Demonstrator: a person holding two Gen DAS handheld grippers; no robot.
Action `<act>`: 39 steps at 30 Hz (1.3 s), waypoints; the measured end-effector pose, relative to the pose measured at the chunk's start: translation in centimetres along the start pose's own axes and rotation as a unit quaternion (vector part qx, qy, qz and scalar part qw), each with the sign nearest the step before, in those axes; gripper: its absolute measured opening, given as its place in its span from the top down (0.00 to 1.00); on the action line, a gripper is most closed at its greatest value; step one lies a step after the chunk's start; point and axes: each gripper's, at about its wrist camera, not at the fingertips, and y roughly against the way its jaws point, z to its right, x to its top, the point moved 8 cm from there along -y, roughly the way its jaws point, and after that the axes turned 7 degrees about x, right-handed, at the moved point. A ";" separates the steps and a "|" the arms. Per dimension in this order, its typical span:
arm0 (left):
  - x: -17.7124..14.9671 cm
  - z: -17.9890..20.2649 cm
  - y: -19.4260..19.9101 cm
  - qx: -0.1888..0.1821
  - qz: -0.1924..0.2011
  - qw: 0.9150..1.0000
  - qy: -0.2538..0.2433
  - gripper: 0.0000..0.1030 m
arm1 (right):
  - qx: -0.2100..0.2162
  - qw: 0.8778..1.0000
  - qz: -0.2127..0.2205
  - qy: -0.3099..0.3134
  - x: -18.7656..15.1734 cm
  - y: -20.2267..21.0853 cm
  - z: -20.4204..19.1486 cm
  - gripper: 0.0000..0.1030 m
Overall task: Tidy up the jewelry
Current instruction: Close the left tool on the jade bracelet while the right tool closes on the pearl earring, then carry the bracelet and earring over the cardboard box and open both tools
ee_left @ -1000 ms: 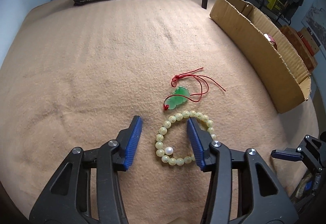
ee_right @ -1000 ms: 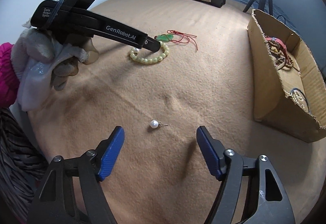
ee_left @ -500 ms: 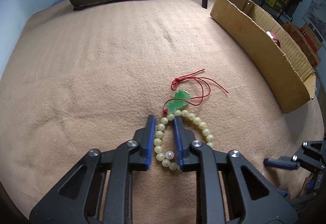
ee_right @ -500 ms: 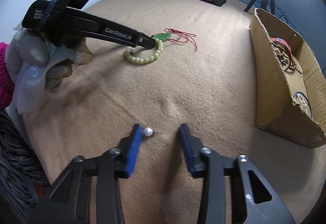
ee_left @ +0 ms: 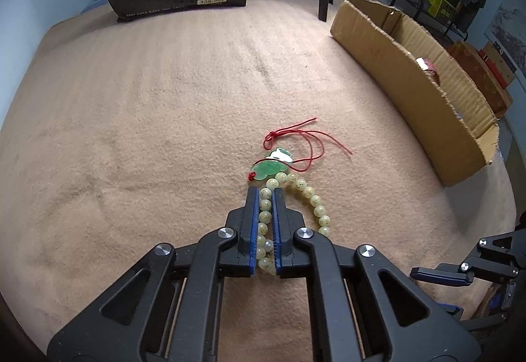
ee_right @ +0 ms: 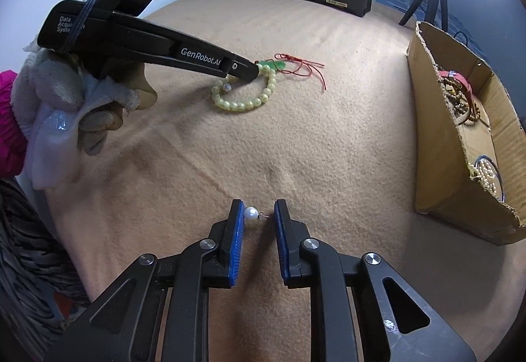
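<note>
The left gripper (ee_left: 265,194) has just been closing and is now gripping one side of the pale green bead bracelet (ee_left: 297,189) between its pads. The bracelet is lying on the tan blanket (ee_left: 164,132), touching the jade pendant (ee_left: 270,166). The right gripper (ee_right: 258,209) has also been closing; its jaws are standing narrowly apart around the pearl earring (ee_right: 251,214), the left pad touching the pearl, not yet clamping. Judgement: both pieces are nearly ready for transfer to the cardboard box (ee_right: 440,145).
</note>
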 end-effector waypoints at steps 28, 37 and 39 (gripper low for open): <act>2.6 0.5 8.0 -0.044 0.083 0.995 0.031 0.95 | -0.026 0.997 0.067 -0.012 2.2 5.2 1.1 0.84; 4.8 2.3 10.4 -0.065 0.112 0.991 0.027 0.95 | -0.045 0.993 0.106 -0.036 3.6 8.2 4.0 0.84; 5.3 2.9 10.9 -0.073 0.118 0.990 0.026 0.95 | -0.051 0.991 0.118 -0.050 4.0 9.0 5.3 0.84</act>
